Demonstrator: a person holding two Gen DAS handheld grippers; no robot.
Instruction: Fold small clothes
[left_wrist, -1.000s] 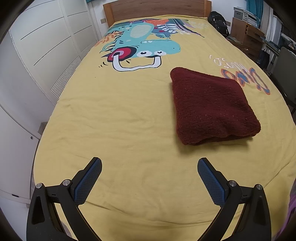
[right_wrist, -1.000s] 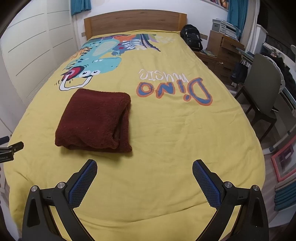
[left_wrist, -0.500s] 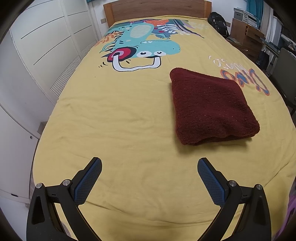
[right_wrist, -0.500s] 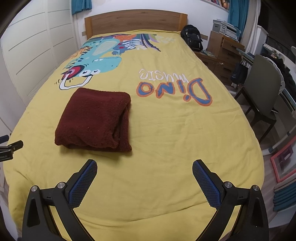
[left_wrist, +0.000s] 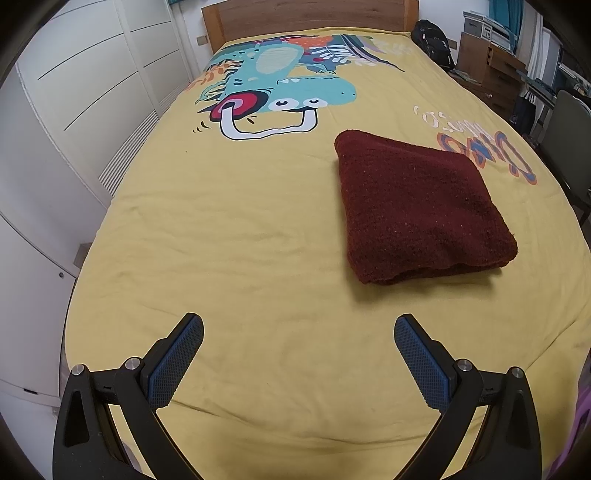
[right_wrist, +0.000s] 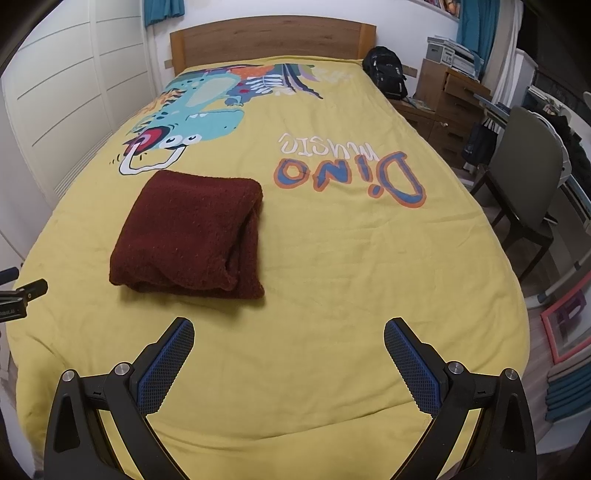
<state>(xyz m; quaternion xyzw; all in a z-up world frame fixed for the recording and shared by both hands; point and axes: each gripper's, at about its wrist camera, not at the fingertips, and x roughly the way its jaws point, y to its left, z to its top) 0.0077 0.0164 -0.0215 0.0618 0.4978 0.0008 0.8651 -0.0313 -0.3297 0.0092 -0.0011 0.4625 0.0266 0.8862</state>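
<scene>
- Bedroom; bed (left_wrist: 229, 236) under a yellow dinosaur-print cover, wooden headboard (right_wrist: 271, 40) at the far end, wardrobe (left_wrist: 74, 110) on the left, chair (right_wrist: 524, 173) on the right.
- Dark red garment (left_wrist: 417, 206) lies on the cover, already a thick square bundle; folded edge faces the right side, open layers face the grippers.
- Left gripper (left_wrist: 298, 354) hovers over bare cover, jaws wide apart, empty, garment ahead and to its right.
- Right gripper (right_wrist: 289, 360) likewise spread and empty, garment ahead-left, near but not touching.
- Judgement: fold looks complete, or one halving remains.
- If halving: pinch both near corners through all layers, lift low, carry over evenly, keep edges aligned.
</scene>
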